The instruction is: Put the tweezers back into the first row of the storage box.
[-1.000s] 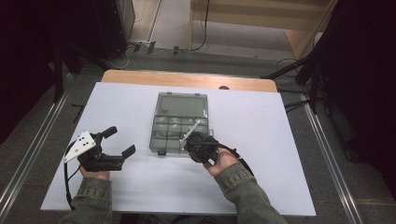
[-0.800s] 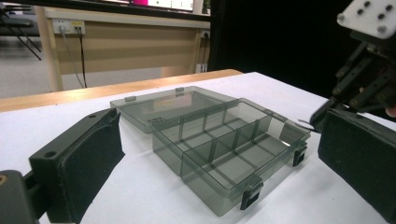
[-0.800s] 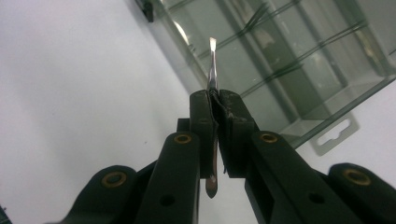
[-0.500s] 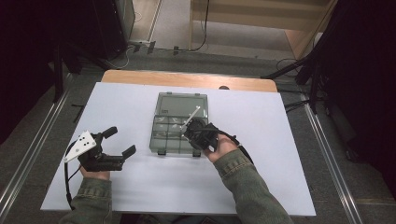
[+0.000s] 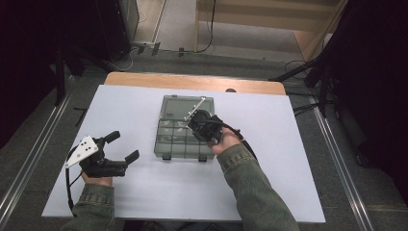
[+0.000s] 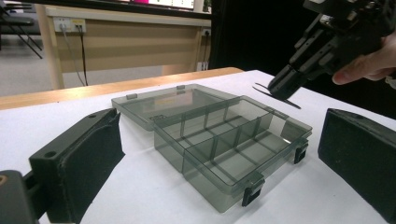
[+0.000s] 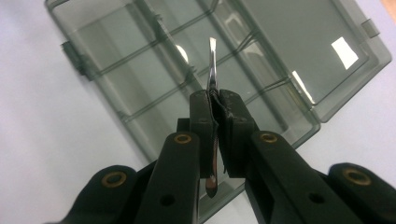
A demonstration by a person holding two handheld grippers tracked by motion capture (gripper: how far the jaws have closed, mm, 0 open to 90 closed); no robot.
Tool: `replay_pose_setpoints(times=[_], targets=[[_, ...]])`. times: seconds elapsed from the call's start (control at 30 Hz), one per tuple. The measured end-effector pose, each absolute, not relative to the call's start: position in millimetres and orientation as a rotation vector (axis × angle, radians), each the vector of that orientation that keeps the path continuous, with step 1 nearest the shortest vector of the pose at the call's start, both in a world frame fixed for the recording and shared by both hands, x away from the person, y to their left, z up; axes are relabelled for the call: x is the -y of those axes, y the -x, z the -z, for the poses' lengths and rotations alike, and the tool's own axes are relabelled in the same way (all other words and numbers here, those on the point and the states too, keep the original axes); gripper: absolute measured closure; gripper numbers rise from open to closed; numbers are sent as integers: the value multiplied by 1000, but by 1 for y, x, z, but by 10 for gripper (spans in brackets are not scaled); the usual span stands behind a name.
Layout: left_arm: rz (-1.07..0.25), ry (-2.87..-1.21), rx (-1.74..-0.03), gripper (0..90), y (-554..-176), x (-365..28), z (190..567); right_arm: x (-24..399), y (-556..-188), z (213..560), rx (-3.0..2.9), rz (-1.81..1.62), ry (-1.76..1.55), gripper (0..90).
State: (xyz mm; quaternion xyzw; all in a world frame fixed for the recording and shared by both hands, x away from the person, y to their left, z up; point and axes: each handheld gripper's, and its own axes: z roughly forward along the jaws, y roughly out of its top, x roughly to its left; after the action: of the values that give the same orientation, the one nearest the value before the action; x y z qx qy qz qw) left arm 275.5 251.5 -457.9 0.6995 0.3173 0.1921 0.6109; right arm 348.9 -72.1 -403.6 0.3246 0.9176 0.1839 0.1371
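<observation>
right gripper (image 7: 215,114) pinching tweezers (image 7: 212,65), unlabelled organiser box (image 5: 180,139)

The white table cover (image 5: 144,115) is evenly and brightly lit from above, while the room around it is left in near darkness. Only faint shadows are cast beside the smoky plastic box (image 7: 196,60). Small white glare patches are seen on the box's lid and dividers. In both gripper views the nearest jaws are rendered soft, with slight stretching toward the edges.
</observation>
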Motion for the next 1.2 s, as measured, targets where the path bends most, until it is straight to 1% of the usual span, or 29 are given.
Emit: replay_pose_setpoints(times=[0.3, 0.4, 0.8, 1.0, 1.03, 1.07, 1.13, 1.2], targets=[[-442, -1617, -737, 0, -273, -254, 459, 73, -365, 411, -2576, -529, -967, 867], [-424, -1594, -753, 0, -273, -257, 459, 71, -371, 416, -2526, -531, -955, 867], [-427, -1588, -762, 0, -273, -258, 460, 61, -380, 432, -2498, -527, -886, 867], [-425, -1590, -760, 0, -273, -257, 460, 60, -383, 435, -2526, -533, -914, 854], [-425, -1589, -762, 0, -273, -257, 460, 60, -383, 435, -2539, -545, -939, 850], [-424, -1588, -763, 0, -274, -258, 460, 61, -383, 434, -2540, -547, -954, 803], [-428, -1588, -762, 0, -273, -258, 460, 62, -382, 434, -2540, -562, -968, 742], [-429, -1588, -759, 0, -273, -258, 460, 62, -381, 432, -2541, -566, -977, 729]])
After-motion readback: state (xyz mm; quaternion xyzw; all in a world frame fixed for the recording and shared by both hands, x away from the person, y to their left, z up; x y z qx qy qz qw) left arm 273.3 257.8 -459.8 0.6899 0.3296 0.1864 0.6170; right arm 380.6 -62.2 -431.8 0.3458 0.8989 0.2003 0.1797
